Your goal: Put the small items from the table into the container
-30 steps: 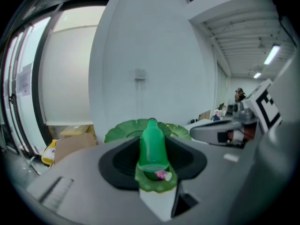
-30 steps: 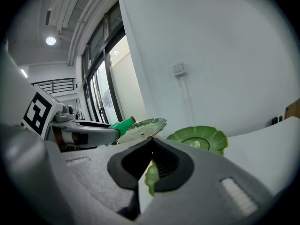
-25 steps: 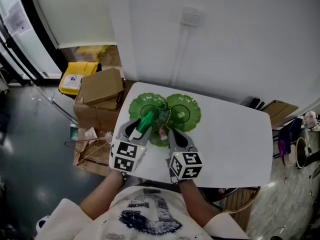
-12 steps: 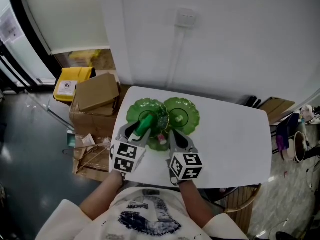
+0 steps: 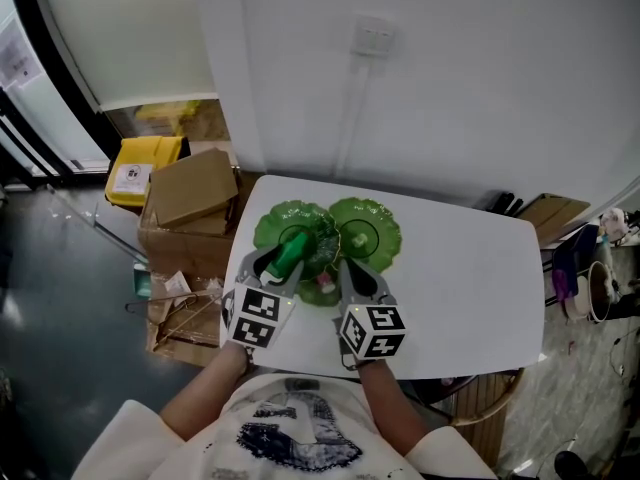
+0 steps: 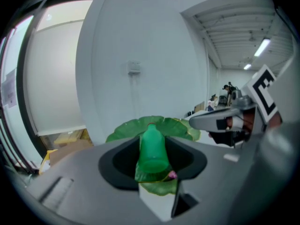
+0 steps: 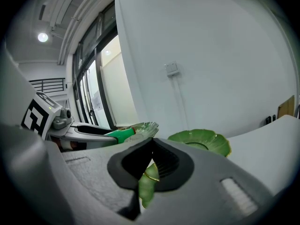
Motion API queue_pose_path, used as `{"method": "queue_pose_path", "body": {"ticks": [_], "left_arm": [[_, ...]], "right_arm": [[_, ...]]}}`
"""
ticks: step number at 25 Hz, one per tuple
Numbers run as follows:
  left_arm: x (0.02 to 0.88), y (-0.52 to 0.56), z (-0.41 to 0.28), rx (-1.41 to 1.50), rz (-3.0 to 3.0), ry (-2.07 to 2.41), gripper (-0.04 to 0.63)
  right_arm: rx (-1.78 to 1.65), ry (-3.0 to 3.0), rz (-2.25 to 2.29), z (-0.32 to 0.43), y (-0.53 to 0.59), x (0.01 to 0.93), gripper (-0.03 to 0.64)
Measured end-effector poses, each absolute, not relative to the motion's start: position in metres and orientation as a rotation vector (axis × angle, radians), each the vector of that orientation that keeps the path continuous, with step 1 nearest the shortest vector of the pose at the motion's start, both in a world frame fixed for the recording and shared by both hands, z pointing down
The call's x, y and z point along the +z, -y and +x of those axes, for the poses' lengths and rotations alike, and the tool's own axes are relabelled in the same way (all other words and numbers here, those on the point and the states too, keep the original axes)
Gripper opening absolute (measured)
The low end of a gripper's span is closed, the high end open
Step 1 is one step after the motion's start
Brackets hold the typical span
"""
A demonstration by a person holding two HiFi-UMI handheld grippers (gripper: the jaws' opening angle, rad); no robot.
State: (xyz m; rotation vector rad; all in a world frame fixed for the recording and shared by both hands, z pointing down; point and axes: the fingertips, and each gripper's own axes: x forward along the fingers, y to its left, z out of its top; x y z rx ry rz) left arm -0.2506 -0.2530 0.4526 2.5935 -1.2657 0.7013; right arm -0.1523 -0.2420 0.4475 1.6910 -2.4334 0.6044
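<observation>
- White wall behind, with a switch plate [image 5: 375, 36] and a thin cable [image 5: 350, 118] dropping from it to the back edge of a white table [image 5: 470, 288].
- Left of the table, on the dark floor, sit stacked cardboard boxes [image 5: 195, 190] and a yellow bin [image 5: 135, 163].
- On the table's left half stands the container, a cluster of green leaf-shaped dishes. There is a left dish [image 5: 268, 224], a right dish [image 5: 378, 230] and a nearer dish [image 5: 312, 292] towards the person.
- A person stands at the near edge of the table with a gripper in each hand, both reaching over the dishes.
- The left gripper [image 5: 283, 262] has its jaws part-spread and pinched on a small green bottle [image 5: 292, 246].
- From that gripper's own view the bottle [image 6: 152, 146] lies lengthwise between the jaws, with its narrow neck pointing away towards the wall.
- The bottle is over the left dish. Whether it touches the dish I cannot tell.
- A tiny pink item [image 5: 326, 282] lies in the nearer dish, just beyond the bottle's wide end and between the two grippers.
- The right gripper [image 5: 347, 271] has its jaws pressed together.
- In its own view the gold-edged rim of the nearer dish [image 7: 149, 175] shows just below the closed jaws. Whether that rim is nipped between them I cannot make out.
- The two grippers sit side by side, near each other but apart, their marker cubes close to the person's chest.
</observation>
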Motion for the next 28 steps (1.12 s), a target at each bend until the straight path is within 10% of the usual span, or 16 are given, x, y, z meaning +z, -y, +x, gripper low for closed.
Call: {"method": "queue_pose_path", "body": {"ticks": [28], "left_arm": [[0.452, 0.251, -0.252, 0.729, 2.577, 1.336, 0.169]], "right_arm": [[0.593, 2.440, 1.708, -0.141, 0.221, 0.440, 0.000]]}}
